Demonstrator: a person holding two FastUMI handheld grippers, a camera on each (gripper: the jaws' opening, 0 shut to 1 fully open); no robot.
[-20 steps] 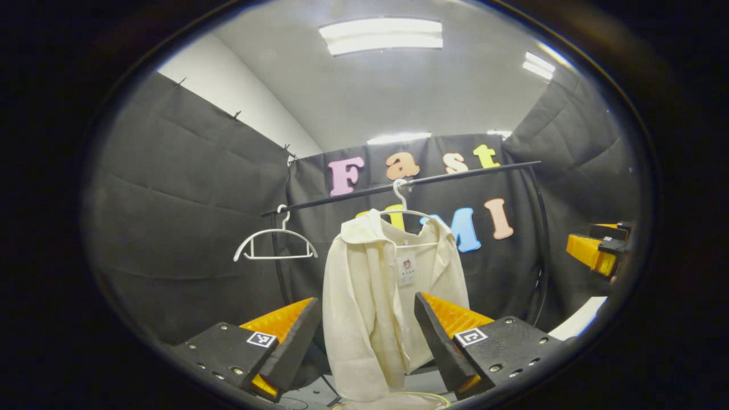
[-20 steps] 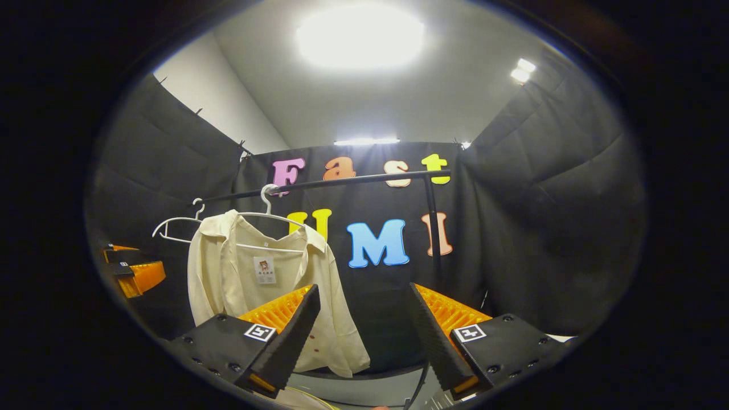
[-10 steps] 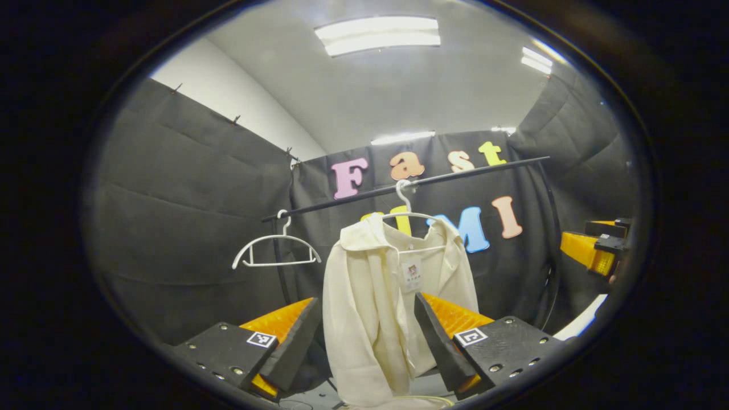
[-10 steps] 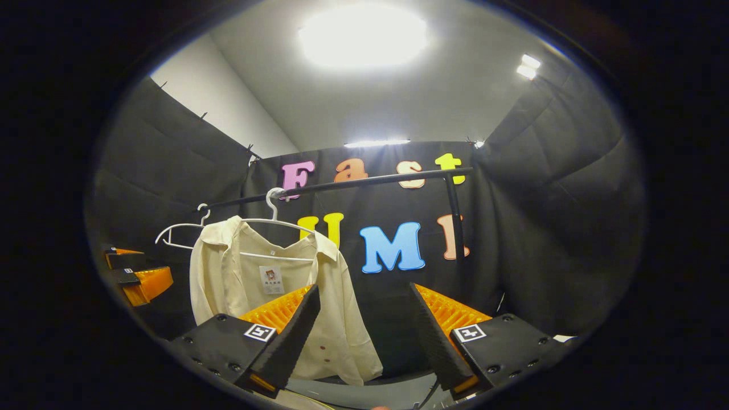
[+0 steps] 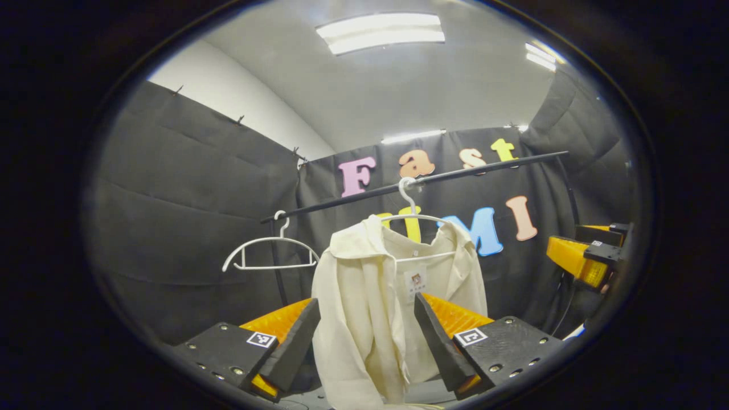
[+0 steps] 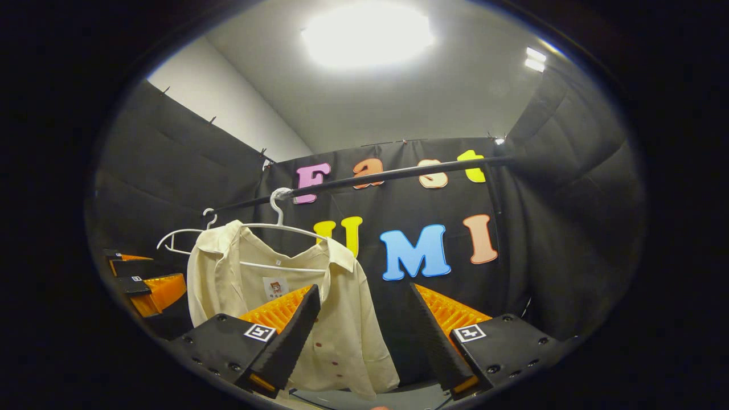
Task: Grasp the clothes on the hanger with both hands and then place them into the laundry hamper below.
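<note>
Both hand-held grippers are closing in on the cream shirt [image 5: 393,296], which is growing larger in each view while hanging on its white hanger [image 5: 411,212] from the rail [image 5: 421,181], the left hand-held gripper [image 5: 364,336] and right hand-held gripper [image 6: 364,333] both spread wide and holding nothing, so the grasp is not yet made.

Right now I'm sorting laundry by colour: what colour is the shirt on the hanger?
Cream, plain; the shirt shows best in the left gripper view.
</note>
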